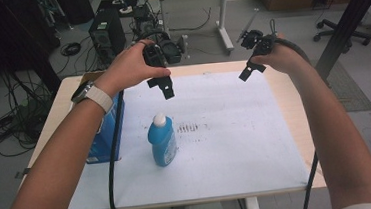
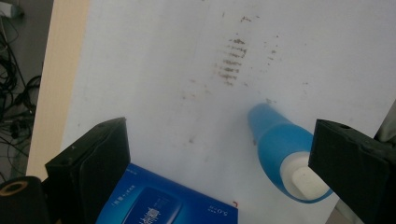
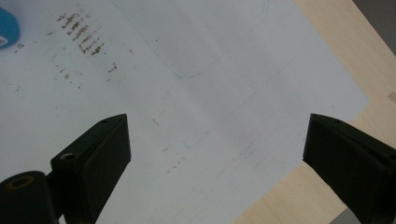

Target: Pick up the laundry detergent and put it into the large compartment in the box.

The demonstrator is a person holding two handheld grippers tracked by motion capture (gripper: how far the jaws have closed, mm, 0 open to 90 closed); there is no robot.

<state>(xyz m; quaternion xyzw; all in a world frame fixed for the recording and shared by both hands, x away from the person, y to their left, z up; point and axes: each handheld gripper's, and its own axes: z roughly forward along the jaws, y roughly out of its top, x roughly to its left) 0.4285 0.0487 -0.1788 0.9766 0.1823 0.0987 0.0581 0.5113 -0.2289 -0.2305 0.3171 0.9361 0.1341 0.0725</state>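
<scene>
Right now I hold both black two-jaw grippers up above the far part of the light wooden table [image 1: 287, 101], each well clear of anything on it. My left gripper [image 1: 164, 87] hangs over the far-left part of the white paper sheet [image 1: 227, 146] that covers most of the tabletop; in the left gripper view its jaws stand wide apart with nothing between them. My right gripper [image 1: 247, 71] is off toward the far-right edge of the sheet, and in the right gripper view its jaws are likewise spread wide, framing bare paper and a strip of the wood beyond the sheet's corner.

Nearer to me, the blue plastic bottle with a white cap [image 1: 162, 139] stands upright on the sheet — left of the middle and well below my left gripper. A patch of small brown smudges [image 1: 189, 128] marks the paper just beside it, to its right. To the bottle's left, a blue cardboard box with white print [image 1: 106, 136] stands at the sheet's left edge, partly hidden by my left forearm and the black cable [image 1: 113, 155] trailing from that gripper. A light-banded watch [image 1: 91, 96] sits on my left wrist.

Beyond the table — a grey floor with coiled cables, a black computer tower [image 1: 107, 34] and another desk.
</scene>
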